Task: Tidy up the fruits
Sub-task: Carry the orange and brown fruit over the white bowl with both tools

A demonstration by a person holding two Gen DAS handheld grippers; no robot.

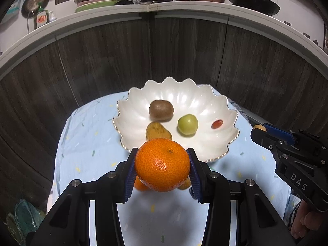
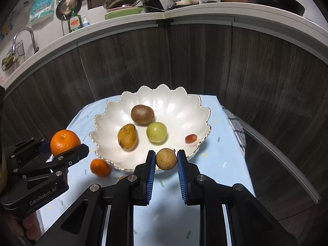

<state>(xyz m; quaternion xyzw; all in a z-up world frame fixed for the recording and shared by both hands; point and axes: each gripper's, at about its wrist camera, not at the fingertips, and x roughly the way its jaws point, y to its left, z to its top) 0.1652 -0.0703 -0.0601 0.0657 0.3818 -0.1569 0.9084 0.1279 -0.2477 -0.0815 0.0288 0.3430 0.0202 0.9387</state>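
Kiwi (image 2: 142, 114), mango (image 2: 127, 137), round fruit (image 2: 156, 132) in bowl (image 2: 180, 102); small orange (image 2: 100, 167) on cloth (image 2: 221, 153) before it.

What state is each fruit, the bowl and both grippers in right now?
Left gripper: shut on large orange, held clear of the cloth.
Right gripper: shut on small round tan fruit.
White scalloped bowl: upright, holding four fruits.
Brown kiwi, yellow mango, green round fruit, small red fruit: in bowl.
Small orange: on blue cloth, outside bowl.
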